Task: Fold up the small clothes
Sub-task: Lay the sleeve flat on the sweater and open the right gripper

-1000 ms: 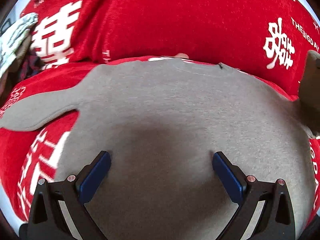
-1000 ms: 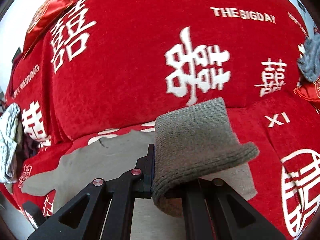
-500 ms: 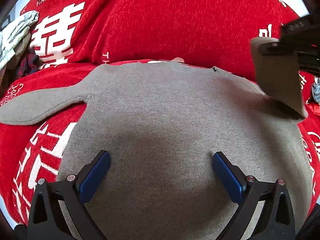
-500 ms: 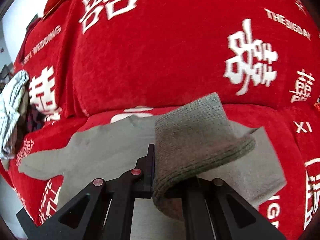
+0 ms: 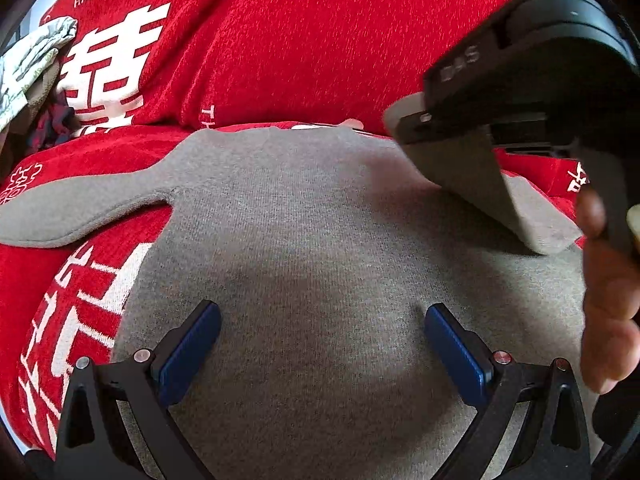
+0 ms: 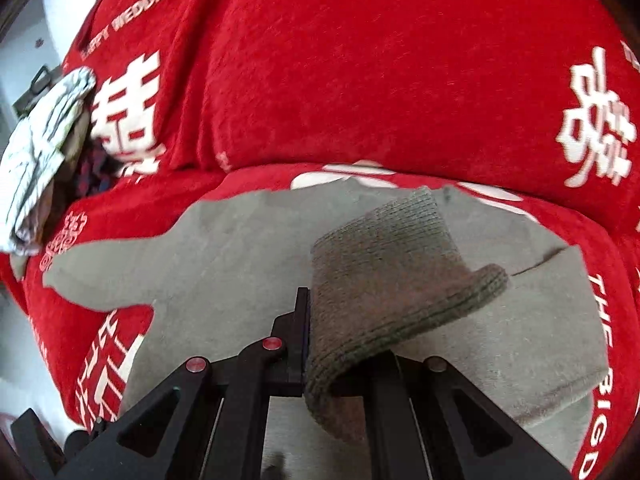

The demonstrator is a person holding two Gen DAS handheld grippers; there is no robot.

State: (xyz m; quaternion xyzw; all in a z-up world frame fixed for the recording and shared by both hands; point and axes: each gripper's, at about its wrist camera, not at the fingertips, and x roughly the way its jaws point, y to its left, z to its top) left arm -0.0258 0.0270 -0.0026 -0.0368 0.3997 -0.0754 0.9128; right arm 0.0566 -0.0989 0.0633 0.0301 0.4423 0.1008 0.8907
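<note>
While the small grey knitted sweater (image 5: 320,240) lies spread flat on the red plush sofa cover with white lettering (image 5: 300,40), the right gripper (image 6: 308,340) has its jaws closed tight on the ribbed cuff of one sleeve (image 6: 384,280), holding it raised over the sweater's body; in the left wrist view this gripper hangs above the sweater's right side, a person's hand (image 5: 608,300) beside it; the left gripper (image 5: 320,344) hovers over the sweater's lower middle, jaws wide open and gripping nothing, its blue pads (image 5: 188,352) apart from each other above the knit. The other sleeve (image 5: 80,216) stretches out flat from the sweater's left side onto the sofa cover; a bundle of pale patterned cloth (image 6: 44,152) sits well apart, beyond that sleeve. The sweater looks light, soft and limp, with enough nap to cling to the plush, so it should drape wherever it is let go; the thick cuffs and hem seem the surest places to pinch, since the thin body fabric would bunch.
</note>
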